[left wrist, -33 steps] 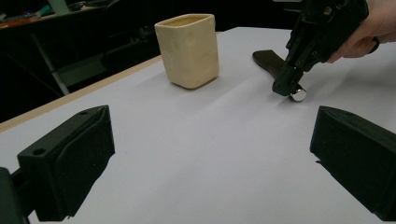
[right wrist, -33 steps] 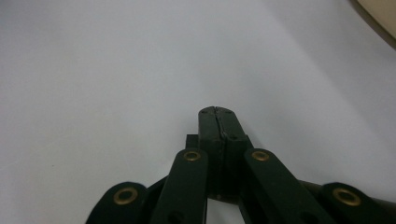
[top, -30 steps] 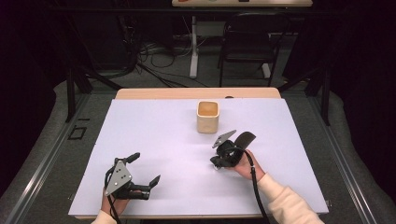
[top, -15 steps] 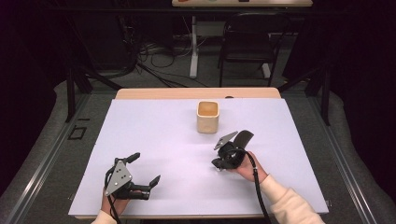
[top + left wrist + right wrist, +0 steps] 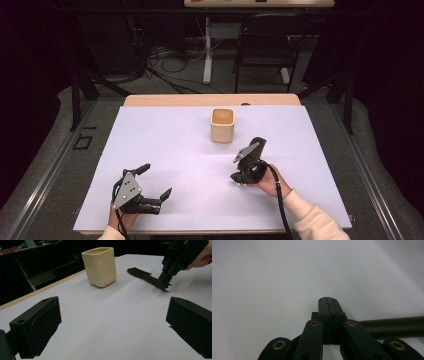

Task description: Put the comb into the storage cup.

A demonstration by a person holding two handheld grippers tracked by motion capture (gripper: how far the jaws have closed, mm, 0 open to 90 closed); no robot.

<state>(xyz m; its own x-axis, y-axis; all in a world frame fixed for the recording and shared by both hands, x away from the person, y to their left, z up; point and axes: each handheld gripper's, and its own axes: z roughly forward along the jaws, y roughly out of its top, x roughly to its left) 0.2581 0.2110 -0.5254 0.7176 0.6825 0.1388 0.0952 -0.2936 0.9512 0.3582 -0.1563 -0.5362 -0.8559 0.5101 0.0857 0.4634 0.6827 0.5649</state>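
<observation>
We see little change over the last second; the right gripper [image 5: 240, 180] has edged slightly toward the near side of the table [image 5: 165, 135], away from the cup [image 5: 222, 125], while the left gripper [image 5: 156, 180] and the cup sit where they were. We take that to mean the work is still at its start; nothing has been lifted or carried to the cup yet.

The right gripper's jaws are pressed together, tip down on the table at one end of a dark tool [image 5: 140, 275] that lies flat, its other end pointing toward the cup; we cannot tell whether the jaws nip the tool or only rest against it. The left gripper's jaws are spread wide with nothing between them, low over the near left of the table.

We count one cup, upright and open-topped; one tool; two grippers; one table.
</observation>
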